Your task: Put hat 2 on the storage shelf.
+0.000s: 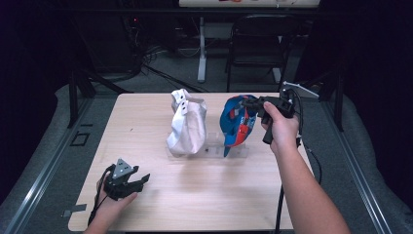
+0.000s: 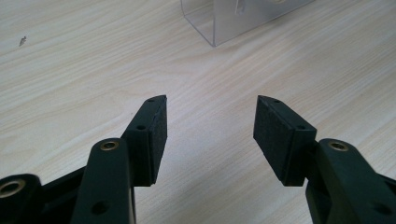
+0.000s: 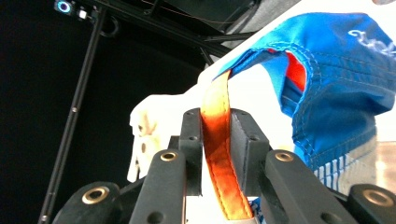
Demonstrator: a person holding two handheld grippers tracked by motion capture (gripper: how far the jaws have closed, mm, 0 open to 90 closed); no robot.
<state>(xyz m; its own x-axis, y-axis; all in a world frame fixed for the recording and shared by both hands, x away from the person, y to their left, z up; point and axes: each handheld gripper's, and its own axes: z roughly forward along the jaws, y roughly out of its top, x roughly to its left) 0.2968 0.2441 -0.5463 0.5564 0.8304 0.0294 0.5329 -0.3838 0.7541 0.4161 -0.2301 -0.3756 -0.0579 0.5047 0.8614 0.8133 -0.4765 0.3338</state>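
Dark room around us, we work at a pale wooden table (image 1: 160,195) where a white cap (image 1: 187,124) and a blue cap (image 1: 236,122) sit on clear stands (image 1: 234,150). Our right gripper (image 3: 215,135) is clamped on the blue cap's orange strap (image 3: 217,140), so we judge the cap grasped but not yet lifted off; our left gripper (image 2: 210,121) rests spread apart, grasping nothing, low near the table's front edge.

Surface (image 1: 146,141): light wood-grain top, rectangular, rounded corners; one small dark speck near the far left part.
Floor (image 1: 185,73): grey, carpet-like; metal rails (image 1: 44,170) run along the left and right sides of the surface.
Folding chair (image 1: 260,46): black, stands beyond the far edge, towards the right corner.
Second table (image 1: 202,48): white leg and pale top at the far end of the room.
Cables (image 1: 146,63): dark bundle lying on the floor beyond the far left corner.
Stands (image 1: 80,87): black posts at both far corners.
Walls: dark, detail cannot be told.
Light: falls on the surface; surroundings dim.
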